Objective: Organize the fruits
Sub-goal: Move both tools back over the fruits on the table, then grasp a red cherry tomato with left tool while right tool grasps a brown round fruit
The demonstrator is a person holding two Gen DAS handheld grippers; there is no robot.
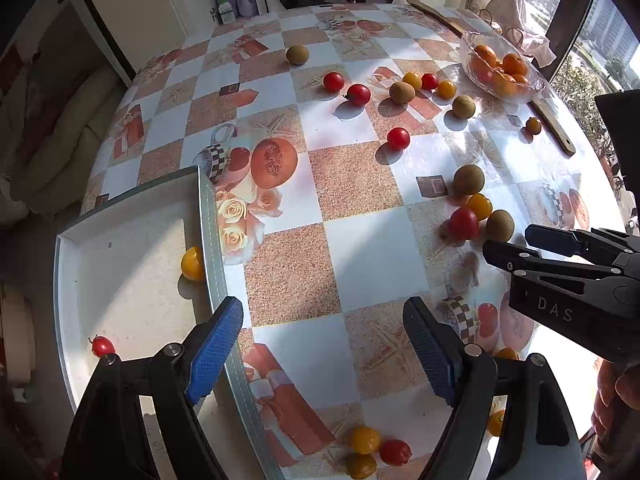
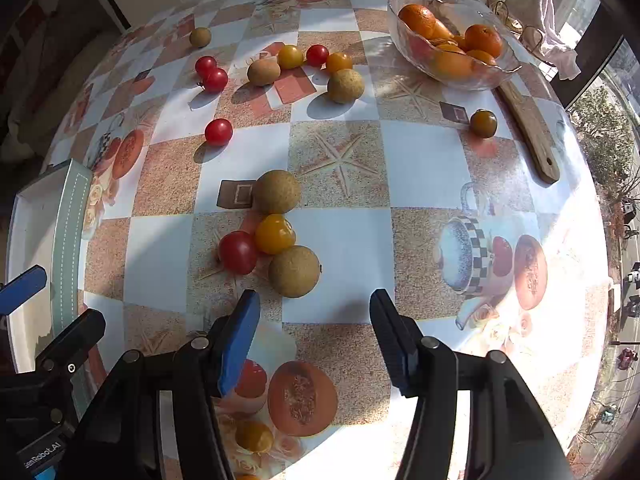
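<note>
My left gripper is open and empty, over the right rim of a grey-white tray that holds a yellow tomato and a red tomato. My right gripper is open and empty, just short of a brown round fruit that sits with a red tomato, a yellow tomato and another brown fruit. In the left wrist view the right gripper points at that same cluster. More red, yellow and brown fruits lie scattered farther back.
A glass bowl of oranges stands at the back right, with a long wooden stick beside it. A dark orange tomato lies near the stick. Three small tomatoes lie near the front edge. The tray lies left.
</note>
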